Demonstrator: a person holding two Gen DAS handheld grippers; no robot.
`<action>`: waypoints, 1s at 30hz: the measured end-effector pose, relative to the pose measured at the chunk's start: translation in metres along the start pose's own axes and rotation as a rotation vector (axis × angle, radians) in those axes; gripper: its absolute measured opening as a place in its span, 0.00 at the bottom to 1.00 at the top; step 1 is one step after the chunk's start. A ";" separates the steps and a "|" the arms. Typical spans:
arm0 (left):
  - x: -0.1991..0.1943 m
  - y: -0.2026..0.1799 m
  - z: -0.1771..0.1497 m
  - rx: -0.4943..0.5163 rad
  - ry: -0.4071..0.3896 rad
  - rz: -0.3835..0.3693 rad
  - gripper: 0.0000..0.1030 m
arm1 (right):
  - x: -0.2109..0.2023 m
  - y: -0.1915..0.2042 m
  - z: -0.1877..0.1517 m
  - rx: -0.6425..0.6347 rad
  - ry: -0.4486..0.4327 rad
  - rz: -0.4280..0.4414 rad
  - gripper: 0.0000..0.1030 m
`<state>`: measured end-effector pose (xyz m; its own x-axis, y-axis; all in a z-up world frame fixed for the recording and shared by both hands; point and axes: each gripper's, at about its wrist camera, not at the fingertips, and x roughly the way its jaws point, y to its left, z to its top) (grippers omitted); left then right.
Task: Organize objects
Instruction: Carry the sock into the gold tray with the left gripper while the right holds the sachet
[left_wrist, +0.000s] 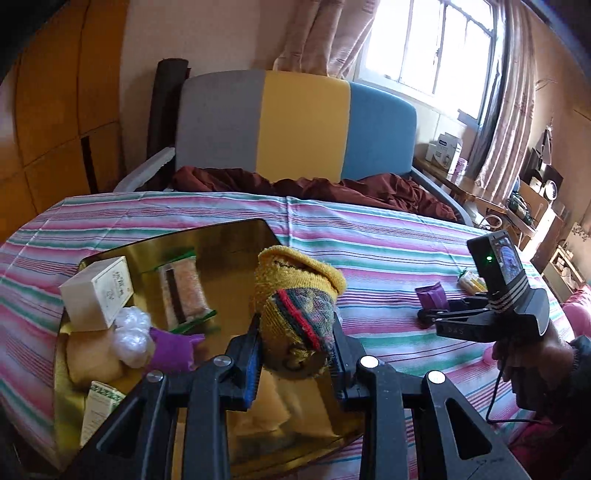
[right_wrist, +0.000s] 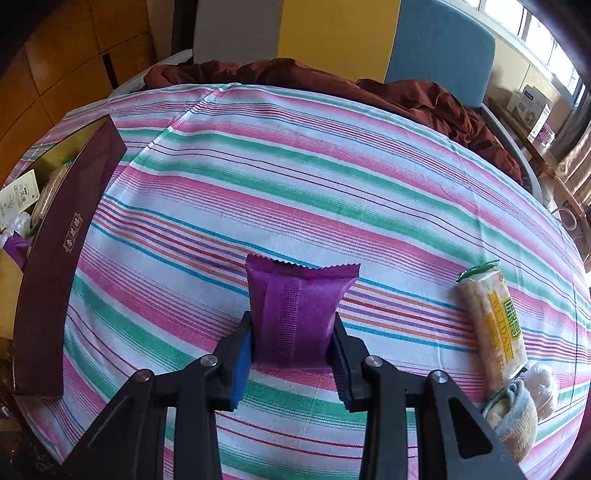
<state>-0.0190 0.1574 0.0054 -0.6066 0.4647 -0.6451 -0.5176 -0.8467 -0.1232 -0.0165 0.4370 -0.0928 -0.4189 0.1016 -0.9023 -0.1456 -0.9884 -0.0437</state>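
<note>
Close wrist views, perhaps overlapping bedspread (left_wrist: 369, 236).

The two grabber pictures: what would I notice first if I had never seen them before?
Probably the rolled-up yellow sock with a striped one tucked inside, clamped in the left gripper above the shiny gold box of snacks. Next, the bright purple packet pinched in the right gripper, right over the striped sheet. That pink, green and white sheet fills both views.
</note>
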 end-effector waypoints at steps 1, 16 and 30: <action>-0.003 0.008 -0.002 -0.010 -0.001 0.019 0.30 | 0.000 0.000 0.000 0.000 0.000 0.001 0.36; -0.017 0.158 -0.033 -0.379 0.044 0.133 0.30 | 0.001 0.001 0.000 -0.009 -0.003 -0.005 0.36; 0.028 0.115 -0.025 -0.253 0.106 0.150 0.54 | 0.002 -0.001 0.000 -0.014 -0.004 -0.008 0.36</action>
<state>-0.0802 0.0665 -0.0453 -0.5914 0.3114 -0.7438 -0.2526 -0.9475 -0.1958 -0.0171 0.4379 -0.0951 -0.4216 0.1104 -0.9001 -0.1367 -0.9890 -0.0572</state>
